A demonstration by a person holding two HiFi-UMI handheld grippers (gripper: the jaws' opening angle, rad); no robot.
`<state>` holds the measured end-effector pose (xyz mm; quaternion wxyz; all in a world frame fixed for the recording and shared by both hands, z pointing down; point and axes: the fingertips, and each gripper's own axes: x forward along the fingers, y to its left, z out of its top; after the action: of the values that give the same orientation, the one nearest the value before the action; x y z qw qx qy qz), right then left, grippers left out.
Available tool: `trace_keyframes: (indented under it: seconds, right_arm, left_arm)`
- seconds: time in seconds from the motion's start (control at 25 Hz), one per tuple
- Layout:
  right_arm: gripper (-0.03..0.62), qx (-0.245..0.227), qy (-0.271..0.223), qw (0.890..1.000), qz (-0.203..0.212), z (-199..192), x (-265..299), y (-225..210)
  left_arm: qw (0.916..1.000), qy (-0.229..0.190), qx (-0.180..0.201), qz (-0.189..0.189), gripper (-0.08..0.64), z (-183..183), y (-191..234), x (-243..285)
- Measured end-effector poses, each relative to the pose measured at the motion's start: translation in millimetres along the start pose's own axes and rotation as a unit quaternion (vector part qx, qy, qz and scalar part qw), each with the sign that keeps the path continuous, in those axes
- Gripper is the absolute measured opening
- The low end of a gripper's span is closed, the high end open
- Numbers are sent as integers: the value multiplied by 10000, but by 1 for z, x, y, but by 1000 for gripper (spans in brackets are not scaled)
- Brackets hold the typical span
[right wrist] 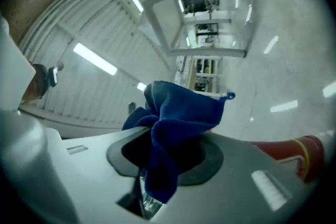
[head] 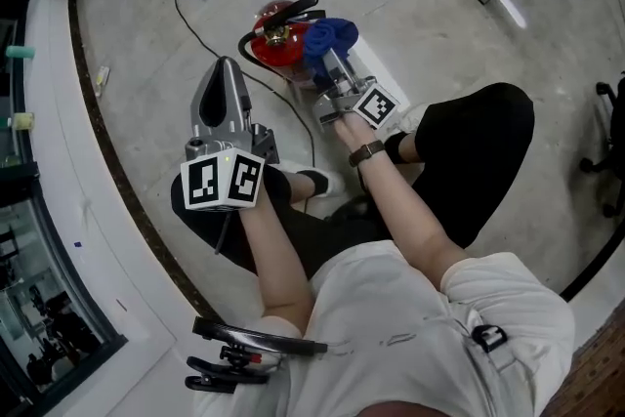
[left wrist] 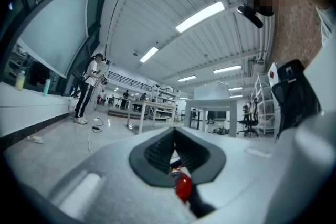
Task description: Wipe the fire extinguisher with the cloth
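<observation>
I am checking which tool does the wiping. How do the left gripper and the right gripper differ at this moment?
The right gripper is shut on the blue cloth; the left gripper is shut on nothing. The right gripper is at the red fire extinguisher; the left gripper is held apart from it. Each carries a marker cube.

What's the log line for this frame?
left gripper: shut, empty | right gripper: shut on cloth | cloth by extinguisher top

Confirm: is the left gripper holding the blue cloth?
No, the blue cloth is clamped in the right gripper, while the left gripper is shut with nothing between its jaws.
</observation>
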<state>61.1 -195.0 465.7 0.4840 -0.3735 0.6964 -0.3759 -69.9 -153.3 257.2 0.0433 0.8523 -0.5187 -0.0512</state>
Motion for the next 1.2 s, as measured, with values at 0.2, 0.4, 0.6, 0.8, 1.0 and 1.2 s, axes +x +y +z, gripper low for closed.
trace_keyframes:
  seconds: [0.2,0.4,0.6,0.8,1.0,1.2]
  right_arm:
    - [123,684,-309,9640,-2551,-41,-72,-142]
    - [123,852,-24,9236,-3738,-75,-132,-242]
    - [114,81,2091,8613,-4629,-114,-182,-315]
    - [97,-148,3669,8208,-4375,-111,-168,-311]
    - [103,-1037,3455,8931,-2688,-19,-73,-178]
    - [103,-1829,4219,8855,-669,-3,-9,-38]
  left_arm:
    - [9996,251,-60,133,-2,-20,9,-8]
    - [9984,511,-84,217,-2,-40,20,-3]
    - [9963,777,-66,364,-2,-62,44,14]
    - [9970,701,1,325,-2,-55,66,41]
    - [9992,343,143,120,-2,-17,77,66]
    - [9999,84,139,26,-2,7,76,80]
